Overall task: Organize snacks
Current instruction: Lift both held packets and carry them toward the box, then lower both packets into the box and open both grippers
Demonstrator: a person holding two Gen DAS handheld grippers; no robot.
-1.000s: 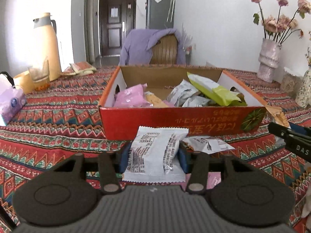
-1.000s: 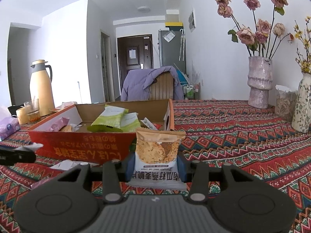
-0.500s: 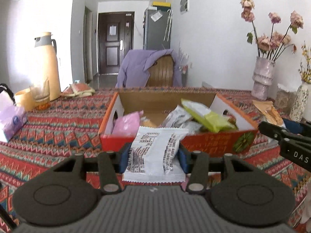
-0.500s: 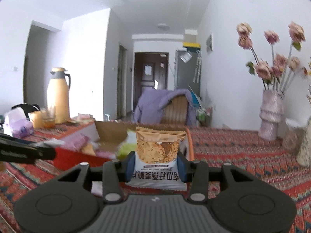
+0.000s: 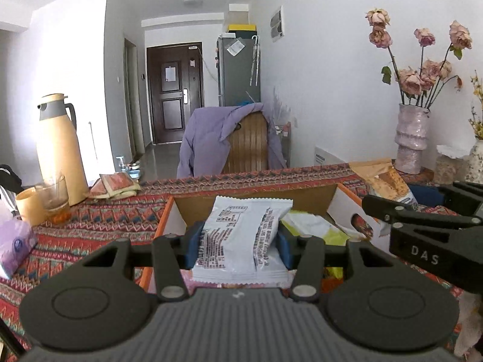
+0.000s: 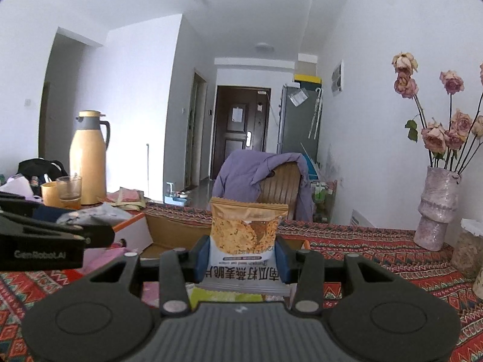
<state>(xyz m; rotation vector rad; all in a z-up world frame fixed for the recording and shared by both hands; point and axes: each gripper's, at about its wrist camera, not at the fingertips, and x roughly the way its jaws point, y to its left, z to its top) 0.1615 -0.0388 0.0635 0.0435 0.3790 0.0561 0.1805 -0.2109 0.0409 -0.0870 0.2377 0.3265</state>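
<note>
1. Now clamped in the left gripper point(image 5: 238, 247): a white snack packet point(image 5: 241, 235), held upright with its printed back to the lens and its long axis running up the frame, both blue pads pressed into its sides.
2. Likewise clamped in the right gripper point(image 6: 241, 252): a tan oat-crisp packet point(image 6: 246, 229), upright too, serrated top edge uppermost, lettering upside down at the bottom.
3. Directly behind and below the white snack packet, centre of the left view: the open cardboard box point(image 5: 181, 220), orange-edged, already holding a yellow-green packet point(image 5: 314, 229) and others (partly hidden by the jaws).
4. Same box in the right view: sitting lower left of centre, its brown inner wall point(image 6: 178, 232) showing to the left of the tan oat-crisp packet, so off to the left of the right gripper rather than straight ahead.
5. Judged nearer and better lined up: the left gripper, with the box opening straight in front and beneath its load; probably only a short push forward and a release needed.
6. Judged to need more: the right gripper, wanting a shift leftward across the frame before letting go, otherwise a likely landing on the patterned tablecloth point(image 6: 377, 259) beside the box's right wall.
7. Worth minding: both grippers crowded close (the right one's black body fills the right edge of the left view point(image 5: 434, 241), the left one's the left edge of the right view point(image 6: 45, 241)), so a risk of bumping over the box.
8. Well clear of all this: the flower vase point(image 6: 437, 211) at right and the yellow thermos point(image 5: 60, 150) at left.
</note>
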